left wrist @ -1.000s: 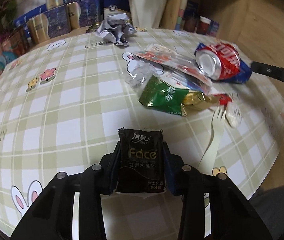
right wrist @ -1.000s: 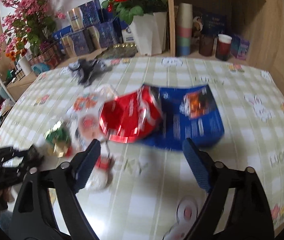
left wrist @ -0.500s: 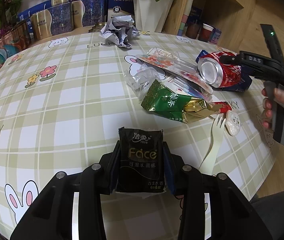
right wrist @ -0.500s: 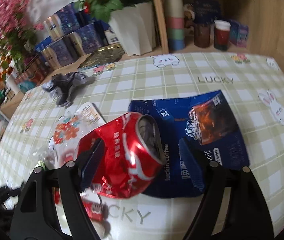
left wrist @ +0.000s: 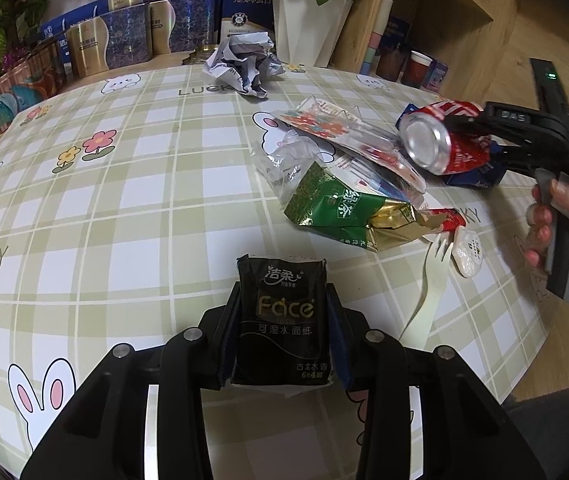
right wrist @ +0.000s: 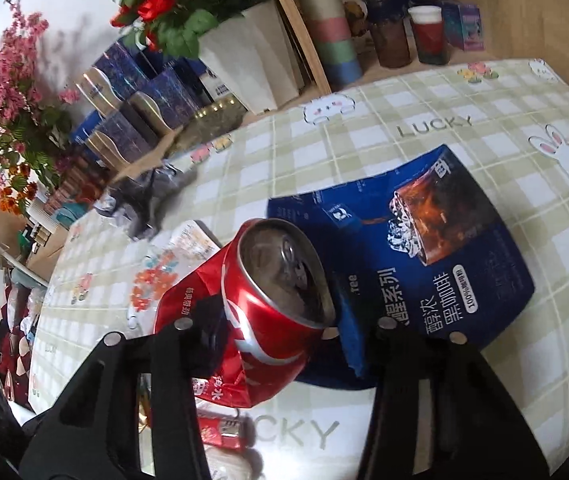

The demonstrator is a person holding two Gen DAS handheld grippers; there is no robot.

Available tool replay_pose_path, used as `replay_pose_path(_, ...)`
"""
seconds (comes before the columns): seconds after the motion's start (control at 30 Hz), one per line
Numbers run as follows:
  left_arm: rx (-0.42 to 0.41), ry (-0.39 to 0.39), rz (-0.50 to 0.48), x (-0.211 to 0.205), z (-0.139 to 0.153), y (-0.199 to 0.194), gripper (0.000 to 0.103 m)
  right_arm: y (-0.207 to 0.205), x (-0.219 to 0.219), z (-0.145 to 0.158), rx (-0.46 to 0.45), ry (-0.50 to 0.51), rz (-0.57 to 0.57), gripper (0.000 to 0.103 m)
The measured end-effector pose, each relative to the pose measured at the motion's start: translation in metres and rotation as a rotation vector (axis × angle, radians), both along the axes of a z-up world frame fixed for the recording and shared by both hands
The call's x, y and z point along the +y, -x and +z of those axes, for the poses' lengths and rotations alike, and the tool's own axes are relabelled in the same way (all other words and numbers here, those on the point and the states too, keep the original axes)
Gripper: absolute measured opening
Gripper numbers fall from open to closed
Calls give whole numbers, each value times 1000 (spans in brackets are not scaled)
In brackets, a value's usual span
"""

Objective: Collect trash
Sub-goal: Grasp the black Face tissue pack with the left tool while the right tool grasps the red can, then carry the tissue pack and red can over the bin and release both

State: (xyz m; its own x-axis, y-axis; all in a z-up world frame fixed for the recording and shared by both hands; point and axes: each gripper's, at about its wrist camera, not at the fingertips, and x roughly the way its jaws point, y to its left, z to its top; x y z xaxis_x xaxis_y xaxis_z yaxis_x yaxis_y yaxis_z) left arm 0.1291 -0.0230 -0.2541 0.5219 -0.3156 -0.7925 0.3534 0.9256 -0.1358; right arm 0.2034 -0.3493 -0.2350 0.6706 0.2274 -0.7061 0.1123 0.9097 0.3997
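— What do we see lying around on the checked green-and-white surface [left wrist: 124,200]?

— A crumpled grey paper ball [left wrist: 240,66] at the far edge, a green foil tea bag [left wrist: 332,208], a white plastic fork [left wrist: 430,284], and a blue coffee pouch [right wrist: 424,248] under our can.

— And our tongs?

— Our left tongs [left wrist: 282,320] pinch the black tissue pack [left wrist: 282,320]. Our right tongs [right wrist: 284,320] squeeze the dented red soda can [right wrist: 268,304], tilted just above the pouch.

Can [right wrist: 280,292] atop pouch [right wrist: 436,272], fork [left wrist: 430,292] nearby
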Motion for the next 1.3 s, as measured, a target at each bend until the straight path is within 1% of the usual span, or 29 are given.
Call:
replay_pose_path(0.13,32,25,30,7,3,-2,31,14,7,17,-57,17,22,48)
replay_pose_path(0.3,11,30,31,12,15,9,28,35,20,38,-114,32,62,48)
replay_pose_path(0.47,-11,46,6,12,34,26,28,63,31,51,-141,24,86,48)
replay_pose_path(0.73,-20,81,-11,20,60,64,28,122,48,63,-155,2,124,48)
replay_pose_path(0.97,-25,102,-50,24,76,117,28,173,65,68,-159,-2,169,48)
replay_pose_path(1.13,-9,91,-97,21,70,157,28,214,77,68,-156,-4,195,48)
replay_pose_path(1.3,50,81,-122,19,45,190,28,247,89,64,-158,17,230,48)
